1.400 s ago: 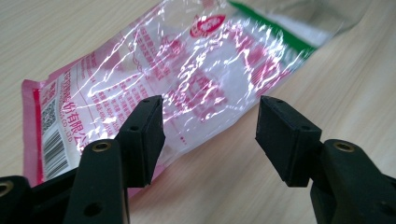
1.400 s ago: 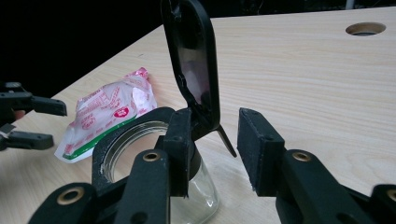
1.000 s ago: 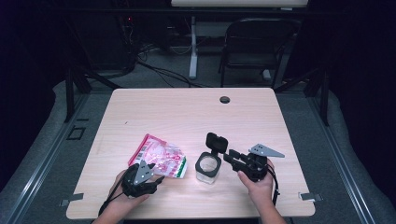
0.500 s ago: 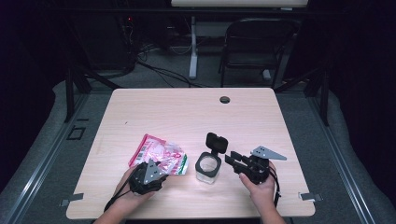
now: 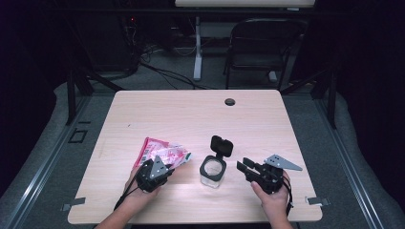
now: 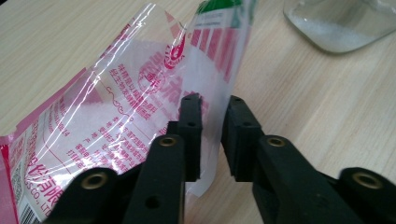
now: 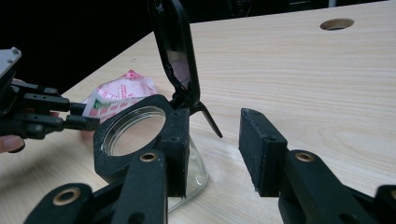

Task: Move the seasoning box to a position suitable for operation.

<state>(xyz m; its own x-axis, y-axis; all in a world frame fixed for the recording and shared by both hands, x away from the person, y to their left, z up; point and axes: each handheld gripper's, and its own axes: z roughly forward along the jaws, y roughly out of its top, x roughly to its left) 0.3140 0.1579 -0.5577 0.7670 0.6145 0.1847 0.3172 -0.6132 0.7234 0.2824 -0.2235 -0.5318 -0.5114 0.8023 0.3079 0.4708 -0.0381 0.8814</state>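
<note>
A pink and clear plastic bag (image 5: 160, 152) (image 6: 140, 107) of white powder lies on the wooden table (image 5: 191, 114). My left gripper (image 5: 165, 165) (image 6: 212, 105) reaches over the bag's near corner. Its jaws have just been closing, and a narrow gap still shows between the pads, with the bag's clear edge hanging in it. To the right stands a glass jar (image 5: 212, 172) (image 7: 135, 135) with a black rim and a raised black flip lid (image 5: 221, 145) (image 7: 175, 51). My right gripper (image 5: 244, 166) (image 7: 215, 121) is open just right of the jar, with nothing between its jaws.
A round cable hole (image 5: 229, 101) (image 7: 337, 23) sits near the table's far edge. A dark chair (image 5: 260, 43) and cables stand on the floor beyond the table. The jar's base (image 6: 336, 23) holds a little white powder.
My left gripper has slid a little right onto the bag's corner and its jaws have narrowed around the bag's edge. The right gripper and jar have stayed put.
</note>
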